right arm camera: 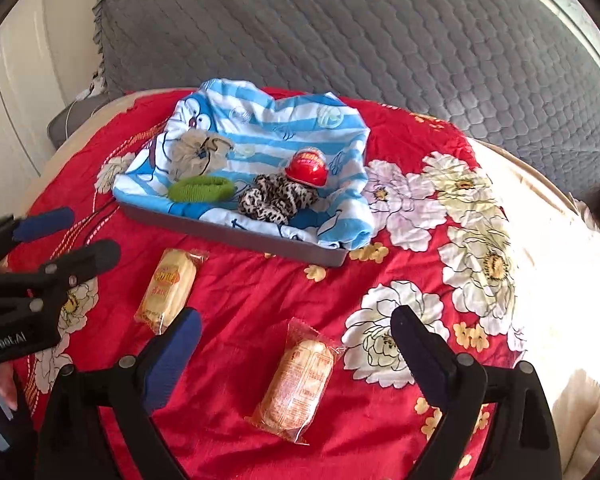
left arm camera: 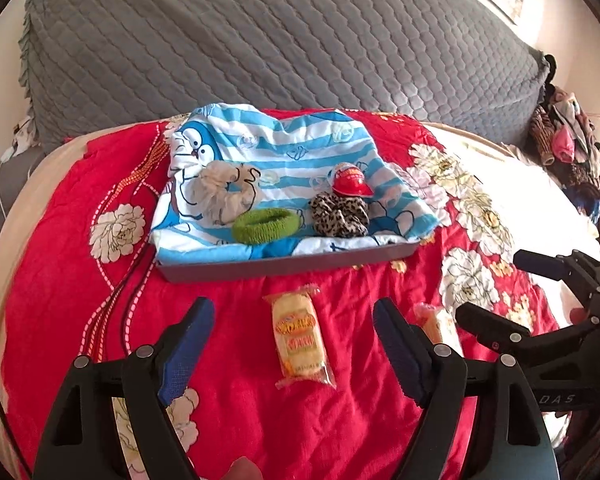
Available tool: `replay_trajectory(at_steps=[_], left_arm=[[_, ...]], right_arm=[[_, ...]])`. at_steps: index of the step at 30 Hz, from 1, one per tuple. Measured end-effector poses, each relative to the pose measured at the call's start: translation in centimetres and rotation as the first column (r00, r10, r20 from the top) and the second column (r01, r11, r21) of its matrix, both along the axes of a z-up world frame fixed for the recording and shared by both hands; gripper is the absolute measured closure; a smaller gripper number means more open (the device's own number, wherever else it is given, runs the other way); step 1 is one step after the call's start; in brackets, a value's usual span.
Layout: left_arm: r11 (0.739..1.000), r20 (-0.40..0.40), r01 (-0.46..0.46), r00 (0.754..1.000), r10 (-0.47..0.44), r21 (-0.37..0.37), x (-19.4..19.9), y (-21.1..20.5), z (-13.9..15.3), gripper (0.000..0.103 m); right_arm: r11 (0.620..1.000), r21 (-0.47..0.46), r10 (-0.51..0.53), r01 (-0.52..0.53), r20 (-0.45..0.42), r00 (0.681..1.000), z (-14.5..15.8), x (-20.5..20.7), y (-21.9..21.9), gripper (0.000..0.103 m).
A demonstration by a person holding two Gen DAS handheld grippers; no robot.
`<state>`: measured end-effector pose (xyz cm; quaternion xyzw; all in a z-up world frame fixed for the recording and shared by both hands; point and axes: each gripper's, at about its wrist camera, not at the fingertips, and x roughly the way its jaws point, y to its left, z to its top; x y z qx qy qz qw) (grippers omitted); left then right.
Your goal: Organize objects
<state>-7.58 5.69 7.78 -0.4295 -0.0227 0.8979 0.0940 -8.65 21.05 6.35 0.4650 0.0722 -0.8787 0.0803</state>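
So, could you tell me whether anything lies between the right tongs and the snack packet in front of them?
Nothing visible does: the right tongs are open, and only bare red bedspread separates them from the snack packet.

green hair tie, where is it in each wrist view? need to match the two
Left wrist: green hair tie sits centre frame, at the tray's front edge, between the beige scrunchie and the leopard scrunchie.
Right wrist: green hair tie sits left of centre, upper half, near the tray's front-left side.
Shared landmark: red capsule behind the leopard scrunchie.
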Motion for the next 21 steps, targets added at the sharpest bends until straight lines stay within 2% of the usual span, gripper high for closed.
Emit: replay_trajectory(at_steps=[21], left_arm=[[0.998,0.025,0.052,0.998,-0.052,-0.024,4.6,1.8,-1.0,0.020]], right_arm=[[1.000,0.022,-0.009,0.009,-0.003,1.000,-0.6,5.8,0.2,0.002]])
